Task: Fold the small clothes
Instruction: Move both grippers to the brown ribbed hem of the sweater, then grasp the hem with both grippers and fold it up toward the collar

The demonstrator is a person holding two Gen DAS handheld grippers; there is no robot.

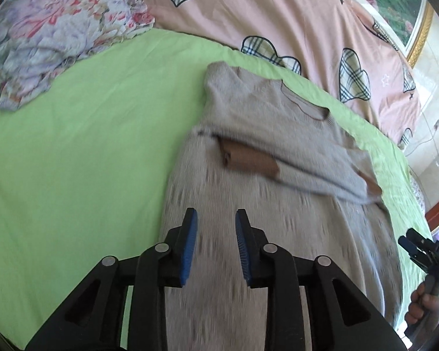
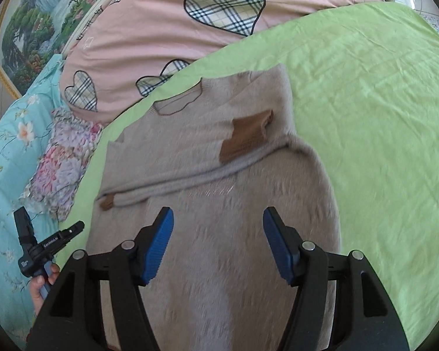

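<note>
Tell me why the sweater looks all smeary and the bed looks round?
Left wrist view: the sweater streaks near the tool, motion blur, likely. Right wrist view: its lower part is fuzzy too, while the brown cuff stays clearer. Both views: the fisheye lens curves the green sheet; soft daylight, no glare.

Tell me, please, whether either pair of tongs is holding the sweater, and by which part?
Nothing is held: the left tongs and the right tongs are both open above the beige sweater.

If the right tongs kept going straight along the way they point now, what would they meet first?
Most likely the sweater. The right tongs stand open and empty, angled down over its lower body, with nothing between them and the knit. How far above it they hover is unclear.
</note>
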